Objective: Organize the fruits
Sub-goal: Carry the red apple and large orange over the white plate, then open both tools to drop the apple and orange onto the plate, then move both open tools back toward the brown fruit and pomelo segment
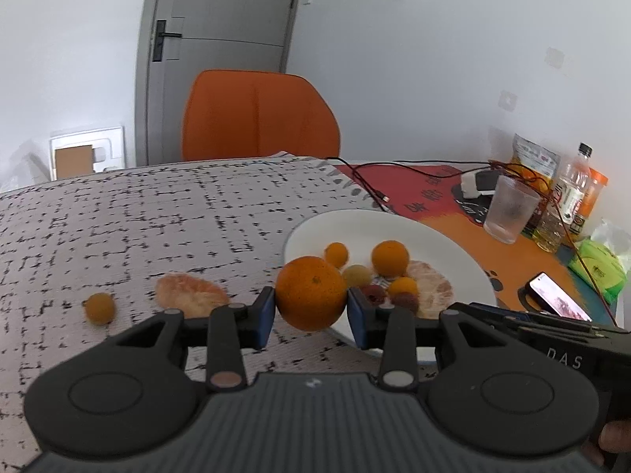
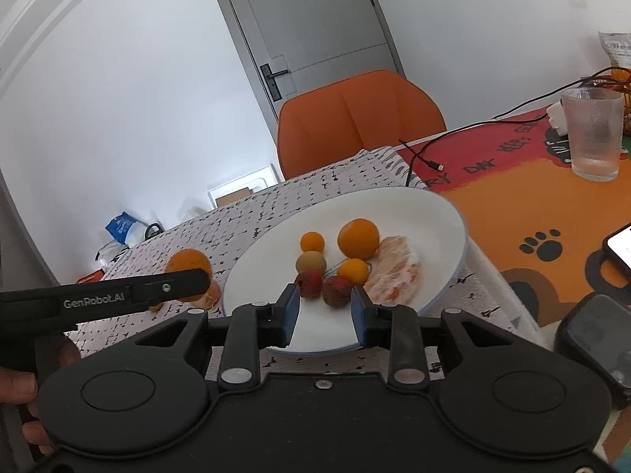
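Observation:
My left gripper point(image 1: 310, 311) is shut on a large orange point(image 1: 310, 292), held above the patterned tablecloth just left of the white plate point(image 1: 445, 244). The plate point(image 2: 394, 205) holds an orange point(image 2: 358, 238), small yellow-orange fruits point(image 2: 312, 242), two red lychees point(image 2: 308, 283) and a peeled pomelo piece point(image 2: 394, 272). A peeled segment point(image 1: 189, 292) and a small kumquat point(image 1: 99, 307) lie on the cloth at left. My right gripper point(image 2: 324, 313) is open and empty over the plate's near rim. The held orange also shows in the right wrist view point(image 2: 189, 263).
A ribbed glass point(image 1: 510, 209) stands at the back right with bottles point(image 1: 568, 197), a green tissue pack point(image 1: 599, 268) and a phone point(image 1: 558, 299). Cables point(image 1: 394, 173) cross the red-orange mat. An orange chair point(image 1: 256, 114) stands behind the table.

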Motion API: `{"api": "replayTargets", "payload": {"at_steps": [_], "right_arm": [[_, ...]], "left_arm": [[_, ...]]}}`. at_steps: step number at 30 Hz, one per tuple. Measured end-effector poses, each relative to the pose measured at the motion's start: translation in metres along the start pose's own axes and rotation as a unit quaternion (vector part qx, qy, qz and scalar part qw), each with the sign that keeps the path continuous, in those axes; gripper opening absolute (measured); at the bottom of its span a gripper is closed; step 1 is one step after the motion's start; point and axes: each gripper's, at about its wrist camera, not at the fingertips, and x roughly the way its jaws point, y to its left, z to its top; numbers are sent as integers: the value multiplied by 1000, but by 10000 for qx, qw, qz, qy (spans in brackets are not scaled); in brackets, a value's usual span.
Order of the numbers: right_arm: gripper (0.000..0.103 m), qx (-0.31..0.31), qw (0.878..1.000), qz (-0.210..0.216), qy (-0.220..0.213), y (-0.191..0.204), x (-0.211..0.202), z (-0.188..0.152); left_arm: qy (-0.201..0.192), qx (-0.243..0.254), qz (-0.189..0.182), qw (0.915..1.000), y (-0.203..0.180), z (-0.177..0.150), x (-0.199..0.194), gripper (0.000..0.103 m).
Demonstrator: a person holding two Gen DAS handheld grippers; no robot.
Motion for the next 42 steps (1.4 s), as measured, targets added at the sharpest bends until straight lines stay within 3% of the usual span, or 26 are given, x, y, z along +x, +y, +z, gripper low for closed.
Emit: {"api": "replayTargets", "payload": {"at_steps": [8,14,22,29,32,35,37,42], "right_arm": [[34,44,10000,-4,-49,-6,-2,0],[34,-3,10000,10,-28,-4,-1,0],[36,-17,10000,90,3,3,3,-2],[43,-75,9999,114,-14,13,6,-1],[50,-124,9998,138,-13,19,7,-1],[62,-193,9997,155,-42,26,8,-1],[74,-234,9996,161,-77,30,9,-1],[92,-388,9988,253,-130,41,12,1]], "left_arm": [[97,82,-152,9998,-13,2,14,38],[42,112,-66,9999,-13,6,11,49],[91,-4,332,9994,11,-1,2,75],[-61,-148,679,9976,36,-1,-15,85],[-93,-164,768,9969,44,-2,-19,86],[-97,-195,830,9963,51,-4,-23,87],[-103,-222,859,9960,56,-6,-25,87],[-118,-267,991,9947,67,-10,-31,91]]}}
